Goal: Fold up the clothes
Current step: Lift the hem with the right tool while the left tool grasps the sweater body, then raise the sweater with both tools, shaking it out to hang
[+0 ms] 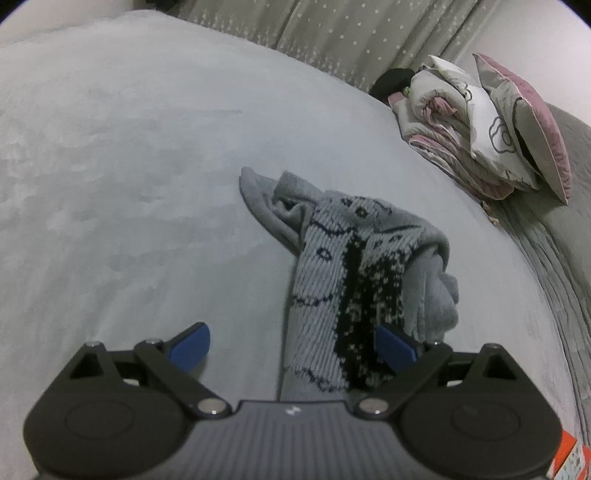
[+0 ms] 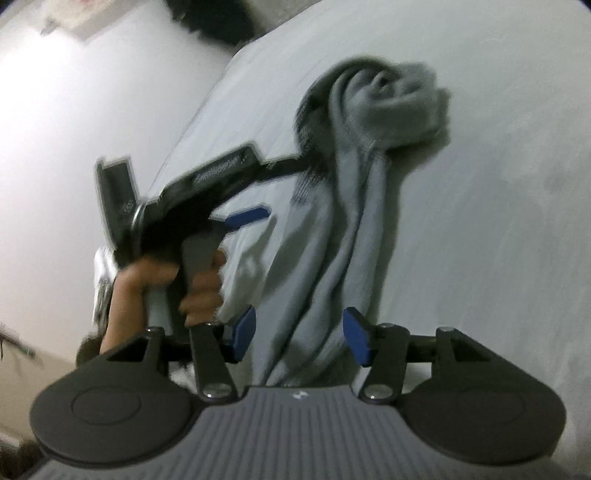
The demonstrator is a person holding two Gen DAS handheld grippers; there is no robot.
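A grey knitted garment (image 1: 354, 258) with a black pattern lies bunched on the pale bed sheet (image 1: 129, 166). Its near end runs between the blue pads of my left gripper (image 1: 293, 349), close to the right pad (image 1: 397, 350); the jaws stand wide apart and do not clamp it. In the right wrist view the same garment (image 2: 354, 206) hangs in a long fold, its far end rolled up. It passes between the pads of my right gripper (image 2: 301, 336), which stand apart around it. A hand (image 2: 199, 273) holds the left gripper (image 2: 273, 188) to the left of the cloth.
A stack of folded quilts and pillows (image 1: 480, 122) sits at the far right of the bed, with a black object (image 1: 391, 79) behind it. A starred curtain (image 1: 332, 29) hangs along the back. A grey blanket (image 1: 554, 258) covers the right edge. The bed edge (image 2: 207, 110) drops off on the left.
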